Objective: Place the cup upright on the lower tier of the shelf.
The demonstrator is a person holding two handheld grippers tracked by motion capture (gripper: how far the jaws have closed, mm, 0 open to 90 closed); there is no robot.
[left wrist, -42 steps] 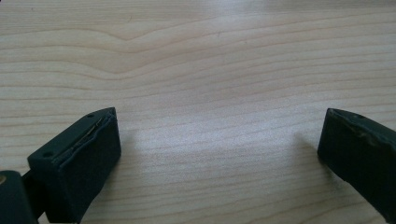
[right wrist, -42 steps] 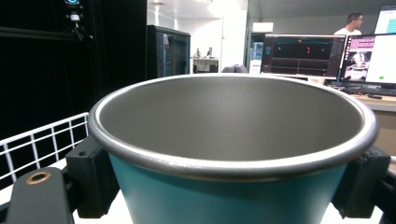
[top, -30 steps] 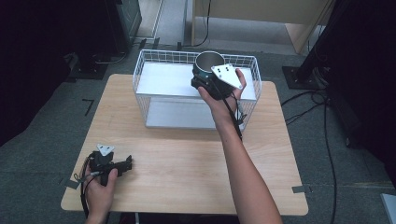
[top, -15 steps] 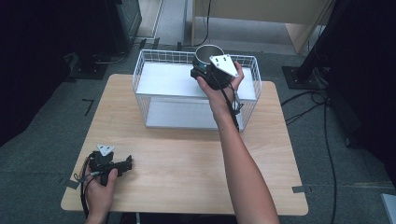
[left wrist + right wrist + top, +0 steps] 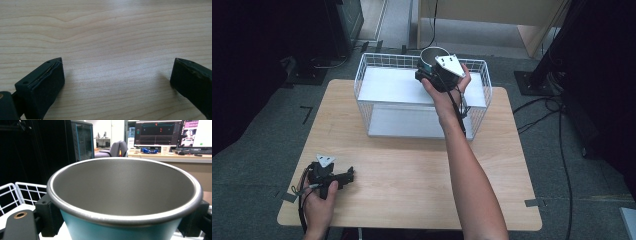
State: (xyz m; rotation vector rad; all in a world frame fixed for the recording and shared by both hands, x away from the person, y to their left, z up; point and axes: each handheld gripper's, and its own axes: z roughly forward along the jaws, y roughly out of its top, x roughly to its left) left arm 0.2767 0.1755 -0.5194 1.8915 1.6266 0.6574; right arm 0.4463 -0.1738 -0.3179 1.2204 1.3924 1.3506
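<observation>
Right arm: stretched forward over the wire basket, right gripper held above its far side.
Cup: teal cup (grey inside) upright between the jaws — clamped on both sides.
Left gripper: resting on the wooden table, near corner — jaws wide apart.

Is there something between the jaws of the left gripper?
No, in the left gripper view the left gripper has its jaws wide apart with bare wooden table between them.
</observation>
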